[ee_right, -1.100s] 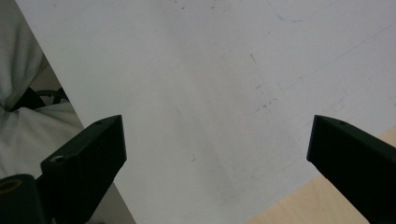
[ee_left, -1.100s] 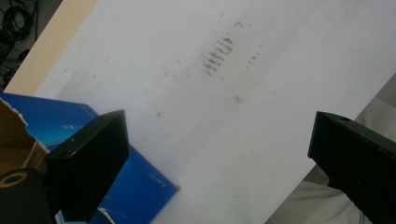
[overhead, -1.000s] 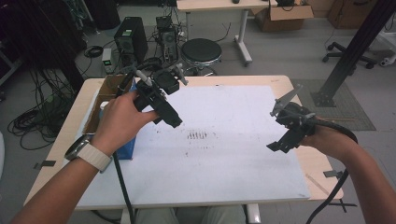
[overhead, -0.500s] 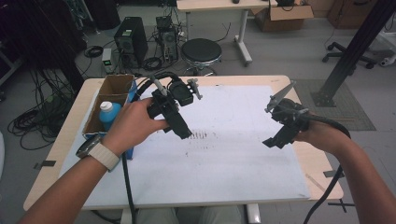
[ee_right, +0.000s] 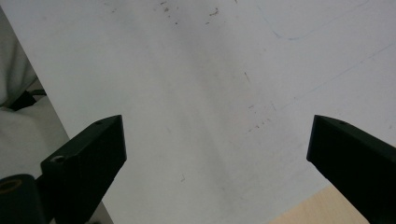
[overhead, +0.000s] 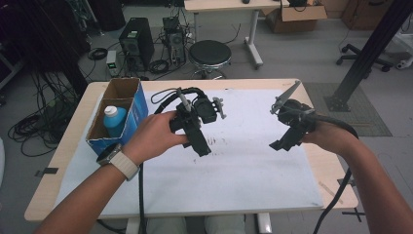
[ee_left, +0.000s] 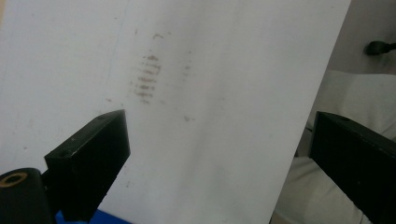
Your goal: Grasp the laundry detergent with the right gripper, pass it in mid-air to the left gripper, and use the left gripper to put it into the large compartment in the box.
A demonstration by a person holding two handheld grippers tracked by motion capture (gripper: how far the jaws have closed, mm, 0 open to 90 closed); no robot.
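Plainly, step in hand: both tongs hover empty above the white sheet (overhead: 234, 170); judging by what lies nearest, the smudged marks (overhead: 213, 141) look like the thing to be dealt with.
Left tongs (overhead: 200, 147): jaws wide apart, holding nothing, just above the marks near the desk's middle.
Right tongs (overhead: 280, 145): jaws wide apart, empty, toward the desk's right edge.
Marks, close up (ee_left: 147, 79): faint brownish rows, ahead of the left jaws.
Doing it well: probably fetch the bottle first, then lower squarely over the marks.
Far-left corner: one blue box (overhead: 139, 105) with one blue bottle (overhead: 116, 119) upright inside.
Count: two tongs, one sheet, one box, one bottle.
Desk (overhead: 321, 168): bare wood rims the sheet.
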